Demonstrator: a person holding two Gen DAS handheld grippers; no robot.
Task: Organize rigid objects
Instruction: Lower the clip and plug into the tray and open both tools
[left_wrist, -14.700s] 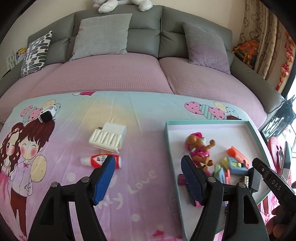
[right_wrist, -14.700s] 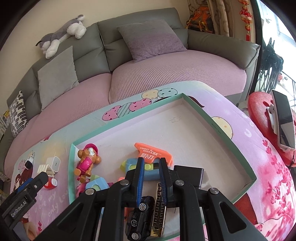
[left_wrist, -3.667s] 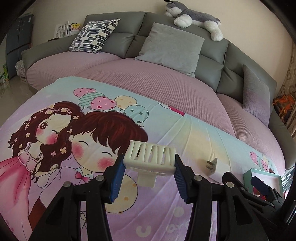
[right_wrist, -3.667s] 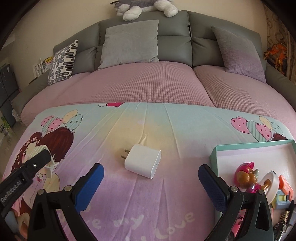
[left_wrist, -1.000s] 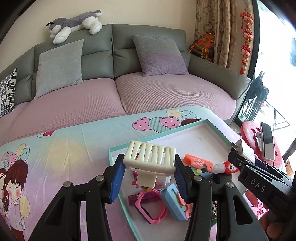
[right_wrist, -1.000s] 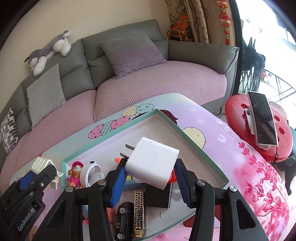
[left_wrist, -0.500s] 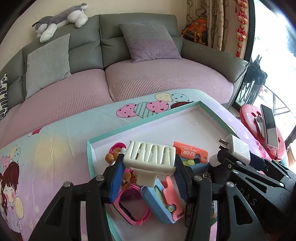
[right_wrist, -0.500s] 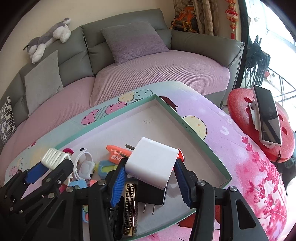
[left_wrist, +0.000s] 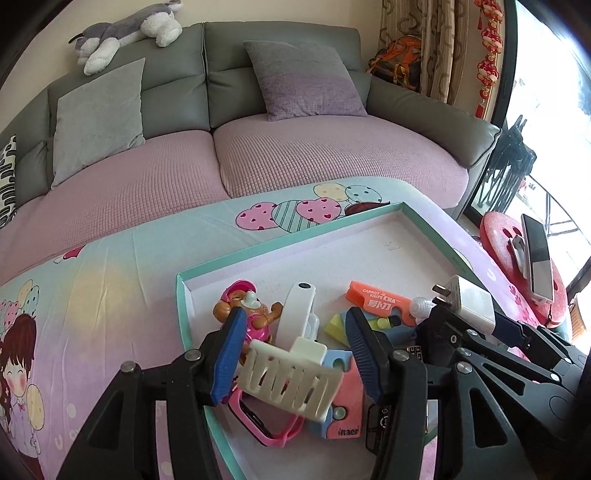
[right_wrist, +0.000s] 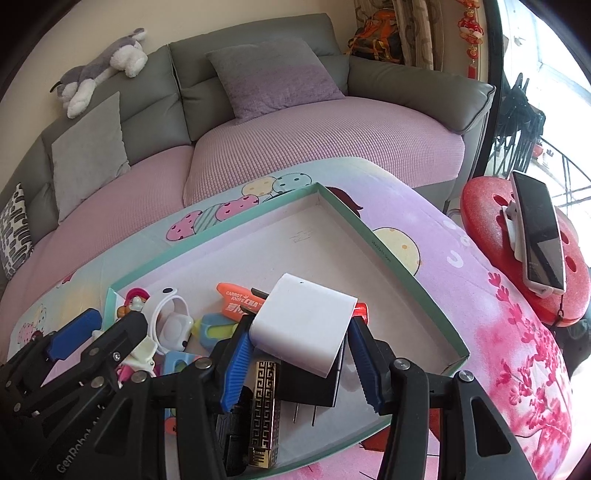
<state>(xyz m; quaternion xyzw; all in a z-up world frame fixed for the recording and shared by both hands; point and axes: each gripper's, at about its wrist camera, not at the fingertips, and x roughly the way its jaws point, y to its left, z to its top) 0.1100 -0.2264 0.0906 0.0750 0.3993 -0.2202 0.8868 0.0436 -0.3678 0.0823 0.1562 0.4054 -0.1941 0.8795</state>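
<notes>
Sitting on the cartoon bedsheet (left_wrist: 110, 295) is a shallow box with a green rim (left_wrist: 288, 247), and it has many small things in it. The left gripper (left_wrist: 295, 347) hangs over the near left part of the box, and its 2 blue pads are spread apart. A white slotted rack (left_wrist: 288, 380) lies tilted between them. It rests on a pink watch (left_wrist: 266, 424) and a blue and pink toy (left_wrist: 341, 406), and I cannot tell if a pad touches it. Just past it are a little dog figure in pink (left_wrist: 251, 314) and a white watch (left_wrist: 297, 314).

The right gripper (right_wrist: 301, 354) is over the near right part of the box. Its 2 blue pads pinch a white charger plug (right_wrist: 304, 326), held up above a black plug (right_wrist: 314, 387) and a gold patterned bar (right_wrist: 263, 406). An orange knife case (right_wrist: 240, 299) lies farther in, to the left. The far right half of the box floor is bare.

To the right, off the bed, a phone (right_wrist: 537, 243) leans on a red stool (right_wrist: 484, 214). A gray sofa (left_wrist: 258, 92) with a plush dog (left_wrist: 125, 33) on top stands far behind.
</notes>
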